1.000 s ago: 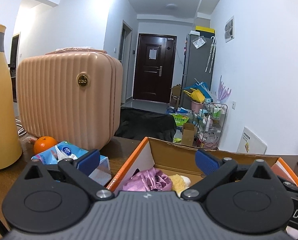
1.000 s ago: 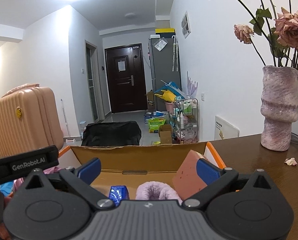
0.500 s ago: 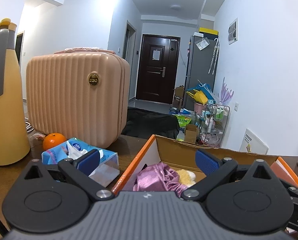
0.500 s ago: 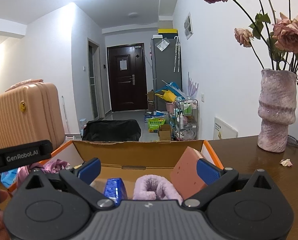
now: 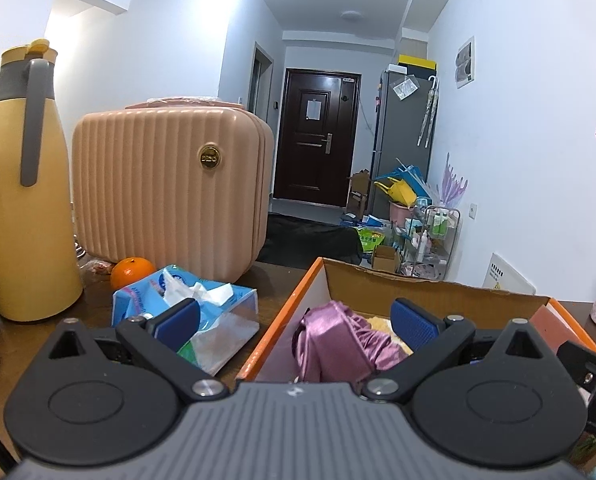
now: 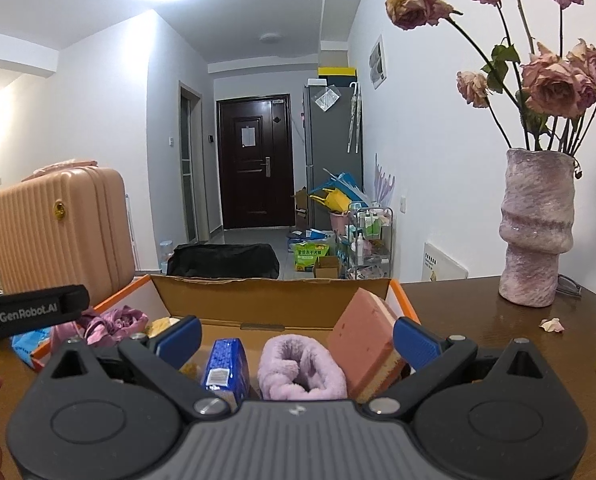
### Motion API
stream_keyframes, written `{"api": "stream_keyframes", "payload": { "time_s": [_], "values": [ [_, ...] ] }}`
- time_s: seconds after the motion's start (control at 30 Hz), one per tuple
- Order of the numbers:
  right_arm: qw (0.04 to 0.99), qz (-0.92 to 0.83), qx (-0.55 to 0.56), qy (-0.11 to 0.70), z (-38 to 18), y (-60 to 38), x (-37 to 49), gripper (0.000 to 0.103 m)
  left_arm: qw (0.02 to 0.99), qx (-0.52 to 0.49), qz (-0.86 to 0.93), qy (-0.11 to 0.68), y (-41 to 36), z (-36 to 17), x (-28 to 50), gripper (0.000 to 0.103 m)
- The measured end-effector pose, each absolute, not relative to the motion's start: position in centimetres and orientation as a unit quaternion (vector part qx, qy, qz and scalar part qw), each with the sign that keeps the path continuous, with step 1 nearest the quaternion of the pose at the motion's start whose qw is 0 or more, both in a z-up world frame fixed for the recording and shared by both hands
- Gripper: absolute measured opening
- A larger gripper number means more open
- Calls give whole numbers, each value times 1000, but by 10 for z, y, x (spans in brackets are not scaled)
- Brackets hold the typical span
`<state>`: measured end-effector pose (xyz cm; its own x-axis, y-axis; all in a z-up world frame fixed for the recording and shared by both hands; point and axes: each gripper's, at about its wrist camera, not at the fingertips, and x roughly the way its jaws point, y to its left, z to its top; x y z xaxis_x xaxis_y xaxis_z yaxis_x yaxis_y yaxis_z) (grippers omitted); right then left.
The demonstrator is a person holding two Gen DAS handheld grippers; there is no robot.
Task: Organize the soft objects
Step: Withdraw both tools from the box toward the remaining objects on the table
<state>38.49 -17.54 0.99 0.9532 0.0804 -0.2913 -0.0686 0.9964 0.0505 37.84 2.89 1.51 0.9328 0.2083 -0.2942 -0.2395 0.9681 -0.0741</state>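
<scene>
Both our tongs are spread wide with nothing in them, the left tongs [image 5: 294, 322] and the right tongs [image 6: 296, 340]. Right under the right ones we've got the fuzzy lilac roll [image 6: 301, 372], blue pack [image 6: 226, 368] and pink sponge [image 6: 363, 344], all inside the cardboard box [image 6: 266, 300]. The purple satin cloth [image 5: 337, 340] sits between the left pads, also boxed. Risks as we see it: snagging that cloth and dragging it out, or bumping the tissue pack [image 5: 202, 304] just outside the left pad. Further right, the vase [image 6: 535, 228] could tip if we swing wide.
</scene>
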Motion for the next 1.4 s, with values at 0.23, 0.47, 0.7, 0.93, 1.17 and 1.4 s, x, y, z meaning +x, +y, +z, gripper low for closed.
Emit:
{"api": "stream_keyframes", "payload": {
  "time_s": [0.23, 0.47, 0.7, 0.93, 1.17, 1.4],
  "values": [
    [989, 41, 19, 141, 12, -180, 365, 102, 982, -49, 112, 141, 31, 16, 358, 103],
    [989, 40, 16, 139, 12, -185, 345, 102, 983, -47, 107, 141, 31, 16, 338, 103],
    [990, 41, 12, 137, 14, -191, 327, 102, 984, -40, 100, 143, 30, 16, 321, 103],
    [988, 50, -9, 144, 9, -193, 305, 102, 984, -31, 86, 152, 27, 12, 301, 103],
    [986, 58, -26, 156, 3, -196, 283, 102, 984, -21, 65, 163, 23, 8, 282, 103],
    [982, 66, -42, 174, -6, -199, 263, 102, 984, -9, 43, 172, 17, 3, 263, 103]
  ]
}}
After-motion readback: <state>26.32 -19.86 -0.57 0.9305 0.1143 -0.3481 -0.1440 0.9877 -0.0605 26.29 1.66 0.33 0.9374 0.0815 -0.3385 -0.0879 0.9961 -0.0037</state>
